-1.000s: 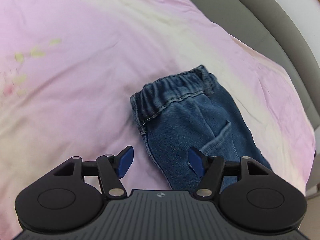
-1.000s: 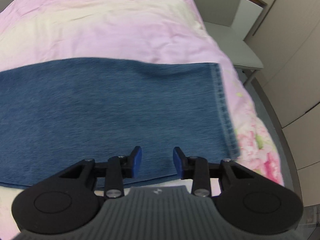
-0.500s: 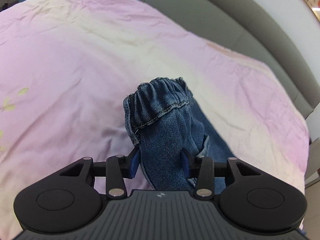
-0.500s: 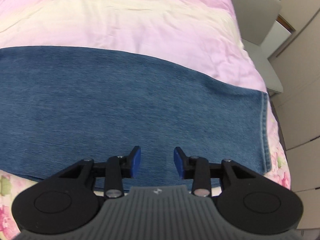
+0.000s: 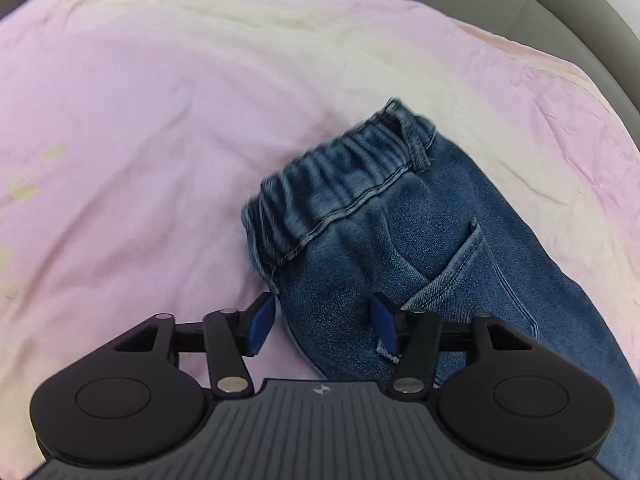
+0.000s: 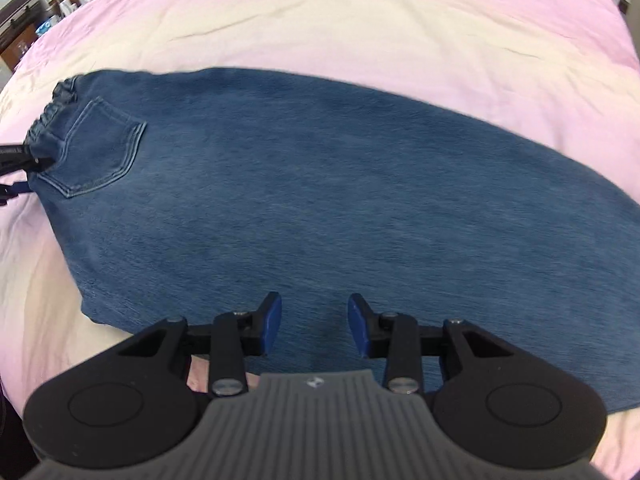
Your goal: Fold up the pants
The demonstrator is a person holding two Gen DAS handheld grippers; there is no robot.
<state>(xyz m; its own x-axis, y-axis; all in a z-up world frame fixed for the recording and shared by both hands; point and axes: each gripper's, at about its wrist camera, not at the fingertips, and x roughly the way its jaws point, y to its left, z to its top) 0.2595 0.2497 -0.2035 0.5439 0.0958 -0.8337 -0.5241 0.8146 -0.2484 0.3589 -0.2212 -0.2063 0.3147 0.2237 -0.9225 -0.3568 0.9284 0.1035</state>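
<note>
the pants (image 6: 320,184) lie flat on the pink bed sheet (image 5: 140,140), already doubled leg on leg as far as i can judge, with their long axis running across me from my left side to my right. my left gripper (image 5: 324,320) sits at the waistband (image 5: 340,184) end, its jaws apart and straddling the lower corner of the hip fabric, one blue pad just off the denim edge and the other resting over it, not pinching anything. my right gripper (image 6: 314,324) hovers over the near edge of the legs, about midway along, its jaws apart too and holding nothing. the hem end lies off to the right of that gripper, out of view, so i judge the right side is the nearer one to fetch it across toward the waistband.
</note>
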